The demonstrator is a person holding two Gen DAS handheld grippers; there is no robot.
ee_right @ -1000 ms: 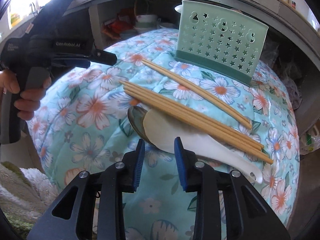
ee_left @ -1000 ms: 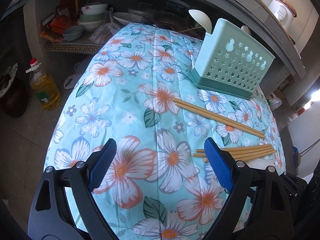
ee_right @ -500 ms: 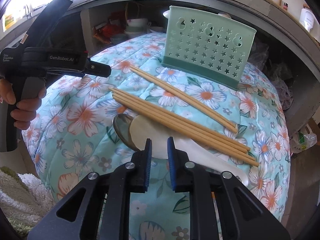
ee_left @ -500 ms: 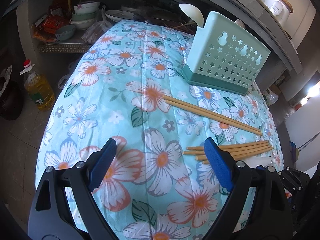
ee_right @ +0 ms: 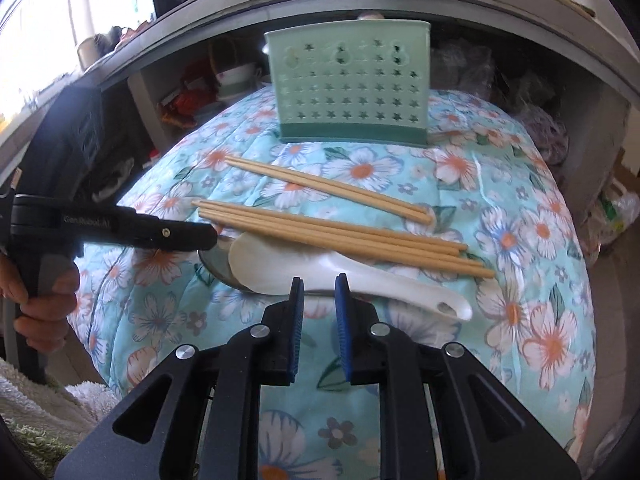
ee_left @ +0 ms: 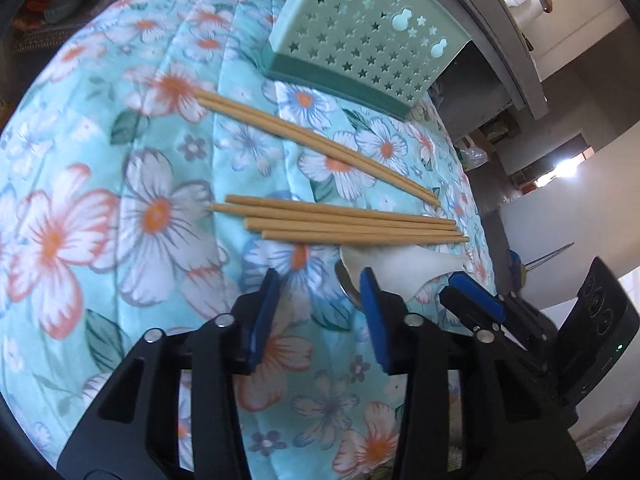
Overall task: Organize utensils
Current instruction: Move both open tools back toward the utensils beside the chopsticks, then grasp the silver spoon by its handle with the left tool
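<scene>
On the floral cloth [ee_right: 520,184], in front of the green holder [ee_right: 348,88], lie a white spoon [ee_right: 360,276] over a metal spoon [ee_right: 214,260], with four chopsticks [ee_right: 340,236] across them. Looks like the pickup step: right gripper [ee_right: 319,284] sits at the spoon handle, fingers narrow, gripping nothing yet. Left gripper [ee_left: 316,284] has swung in near the bowl and narrowed from wide. Next up probably means closing squarely on that handle.

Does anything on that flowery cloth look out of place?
Yes. The white spoon lies on a metal spoon, with four chopsticks across it; two more chopsticks lie apart, all outside the green holder.
</scene>
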